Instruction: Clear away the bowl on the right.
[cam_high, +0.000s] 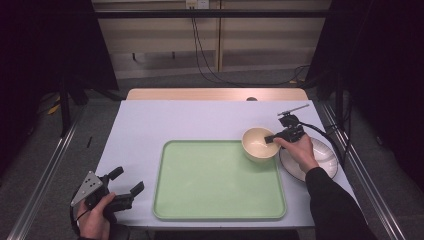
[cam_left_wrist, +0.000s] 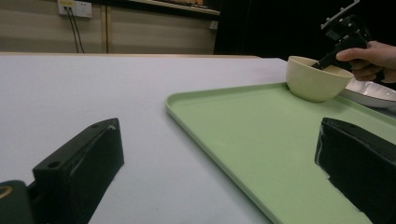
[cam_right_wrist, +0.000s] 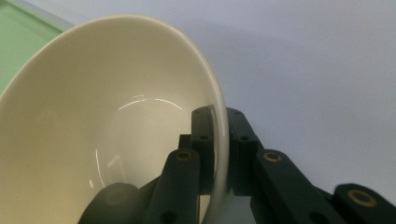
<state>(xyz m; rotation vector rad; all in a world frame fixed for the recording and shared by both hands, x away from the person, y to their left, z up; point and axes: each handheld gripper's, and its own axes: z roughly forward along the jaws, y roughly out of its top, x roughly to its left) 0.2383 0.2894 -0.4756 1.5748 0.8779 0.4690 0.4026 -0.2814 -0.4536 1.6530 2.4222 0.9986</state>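
A cream bowl (cam_high: 258, 143) hangs over the far right corner of the green tray (cam_high: 215, 182), tilted a little. My right gripper (cam_high: 274, 138) is shut on the bowl's right rim, one jaw inside the bowl and one outside. In the right gripper view the rim (cam_right_wrist: 219, 130) passes between the two black jaws. The left gripper view has the bowl (cam_left_wrist: 315, 81) at the tray's (cam_left_wrist: 261, 140) far corner, with the right gripper (cam_left_wrist: 327, 58) on its rim. My left gripper (cam_high: 127, 184) rests at the table's near left corner, open and empty, its jaws wide apart.
A white plate (cam_high: 325, 155) lies right of the tray, under my right hand. The white table (cam_high: 175, 120) runs to a wooden strip at the back. Metal rails flank both sides, and cables hang at the far wall.
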